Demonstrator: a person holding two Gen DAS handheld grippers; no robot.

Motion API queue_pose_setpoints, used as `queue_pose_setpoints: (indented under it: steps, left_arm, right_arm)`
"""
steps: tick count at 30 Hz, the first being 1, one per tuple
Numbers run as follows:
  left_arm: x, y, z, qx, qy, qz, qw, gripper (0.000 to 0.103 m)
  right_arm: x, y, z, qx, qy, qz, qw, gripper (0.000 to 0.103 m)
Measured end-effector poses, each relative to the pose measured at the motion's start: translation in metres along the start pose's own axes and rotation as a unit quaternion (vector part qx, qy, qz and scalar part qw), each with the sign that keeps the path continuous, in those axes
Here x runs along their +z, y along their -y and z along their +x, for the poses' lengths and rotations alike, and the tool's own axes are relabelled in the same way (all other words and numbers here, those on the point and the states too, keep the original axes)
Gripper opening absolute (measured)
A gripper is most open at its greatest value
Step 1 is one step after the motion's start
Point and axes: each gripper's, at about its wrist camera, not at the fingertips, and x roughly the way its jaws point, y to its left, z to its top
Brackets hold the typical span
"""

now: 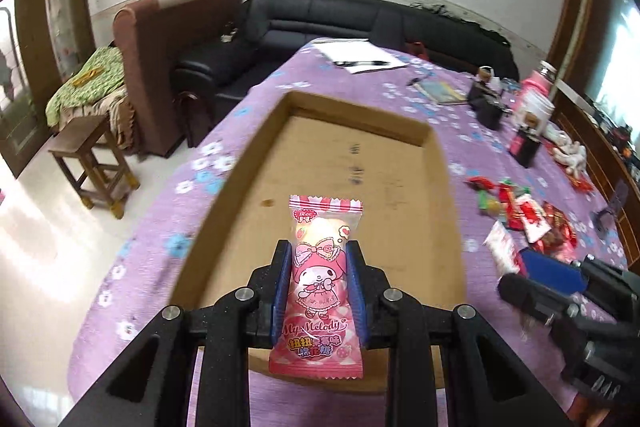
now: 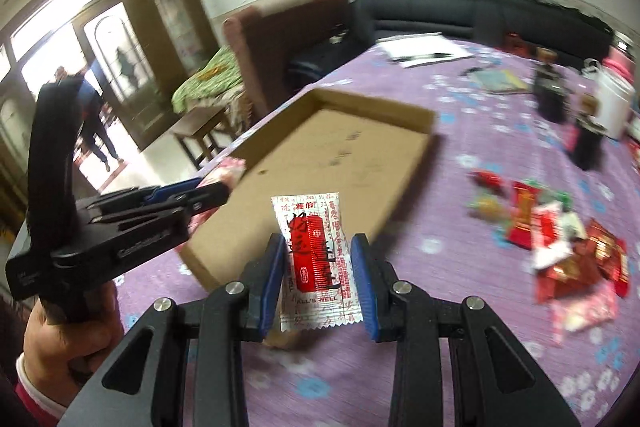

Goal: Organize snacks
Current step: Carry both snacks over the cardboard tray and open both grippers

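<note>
Your left hand-held gripper [image 1: 319,249] is closed on the pink My Melody snack packet [image 1: 320,287], its blue pads pressing the packet's two sides. The packet stands upright in the lower centre of the left wrist view, over the near part of the shallow cardboard box [image 1: 248,163]. No snack is visible on the box floor.

Your right hand-held gripper [image 2: 319,241] has the white-and-red snack packet [image 2: 316,259] between its blue pads. The left pad touches the wrapper's edge, while the right pad shows a sliver of gap, so you cannot tell how firmly it is pinched. This packet sits at the lower centre of the right wrist view, near the box's near corner [image 2: 200,259].

The box rests on the purple flowered tabletop [image 1: 152,227]. A loose pile of red and white snacks [image 2: 560,247] lies on the cloth at the right of the right wrist view, well apart from the box. In that view your left gripper appears at the left edge of the frame.
</note>
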Motion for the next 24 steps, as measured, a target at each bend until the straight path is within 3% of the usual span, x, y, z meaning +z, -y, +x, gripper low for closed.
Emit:
queue_pose_setpoints:
  steps: [7, 21, 24]
  left_arm:
    - [-0.005, -0.013, 0.015, 0.016, -0.015, 0.001, 0.9998, 0.028]
    - [-0.01, -0.014, 0.045, 0.022, -0.049, 0.009, 0.9985, 0.029]
    - [-0.01, -0.018, 0.045, 0.027, -0.05, 0.002, 0.9984, 0.033]
  right_arm:
    - [-0.002, -0.029, 0.041, 0.001, -0.032, -0.024, 0.999, 0.033]
    - [-0.006, -0.024, 0.074, -0.008, -0.064, -0.017, 0.998, 0.034]
    - [-0.003, -0.025, 0.071, -0.004, -0.062, -0.013, 0.998, 0.039]
